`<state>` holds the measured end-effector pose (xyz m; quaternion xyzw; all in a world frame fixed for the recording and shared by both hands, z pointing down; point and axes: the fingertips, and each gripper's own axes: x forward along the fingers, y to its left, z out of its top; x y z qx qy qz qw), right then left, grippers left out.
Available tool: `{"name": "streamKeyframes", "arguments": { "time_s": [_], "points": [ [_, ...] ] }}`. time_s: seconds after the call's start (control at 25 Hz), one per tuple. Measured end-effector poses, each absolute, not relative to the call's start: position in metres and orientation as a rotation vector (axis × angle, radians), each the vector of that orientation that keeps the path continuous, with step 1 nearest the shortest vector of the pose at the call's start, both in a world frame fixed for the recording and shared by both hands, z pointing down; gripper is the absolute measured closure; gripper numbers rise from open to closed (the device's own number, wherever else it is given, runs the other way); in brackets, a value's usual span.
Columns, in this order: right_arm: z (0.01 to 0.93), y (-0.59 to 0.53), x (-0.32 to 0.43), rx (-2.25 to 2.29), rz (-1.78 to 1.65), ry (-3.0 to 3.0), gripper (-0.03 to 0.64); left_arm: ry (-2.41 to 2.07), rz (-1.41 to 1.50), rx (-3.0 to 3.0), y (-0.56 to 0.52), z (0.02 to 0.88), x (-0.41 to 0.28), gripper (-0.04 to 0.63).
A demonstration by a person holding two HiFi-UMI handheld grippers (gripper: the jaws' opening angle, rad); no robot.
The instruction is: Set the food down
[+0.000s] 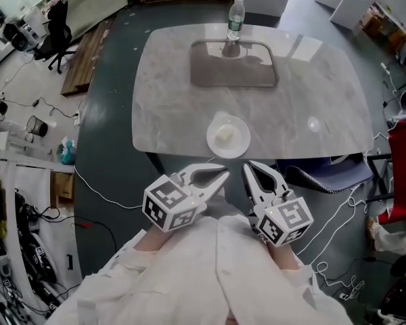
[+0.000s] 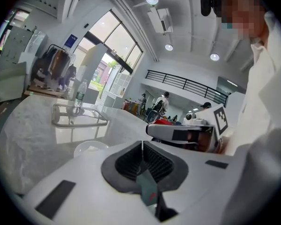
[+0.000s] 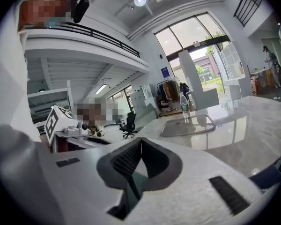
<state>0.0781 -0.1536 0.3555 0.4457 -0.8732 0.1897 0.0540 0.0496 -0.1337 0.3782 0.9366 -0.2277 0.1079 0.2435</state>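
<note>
A pale piece of food (image 1: 224,136) lies on a small white plate (image 1: 238,143) near the front edge of the marble table (image 1: 162,107). My left gripper (image 1: 223,174) hangs just in front of the table edge, below and left of the plate, with its jaws shut and nothing between them. My right gripper (image 1: 247,167) is beside it, below the plate, also shut and empty. In the left gripper view the plate (image 2: 84,148) shows just past the shut jaws. Both grippers are held close to the person's white coat.
A grey tray (image 1: 234,64) sits at the far middle of the table with a water bottle (image 1: 235,17) standing at its back edge. A blue chair (image 1: 325,175) stands at the table's right front. Cables run over the dark floor.
</note>
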Motion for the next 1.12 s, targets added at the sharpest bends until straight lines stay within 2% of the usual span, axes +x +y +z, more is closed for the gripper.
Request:
{"name": "streamKeyframes", "arguments": {
  "time_s": [0.56, 1.12],
  "points": [
    [0.364, -0.24, 0.095, 1.229, 0.596, -2.704, 0.614, -0.763, 0.285, 2.501, -0.213, 0.384, 0.061, 0.574],
    [0.374, -0.252, 0.088, 1.199, 0.604, -2.689, 0.614, -0.779, 0.258, 2.469, -0.227, 0.39, 0.051, 0.574]
  ]
}}
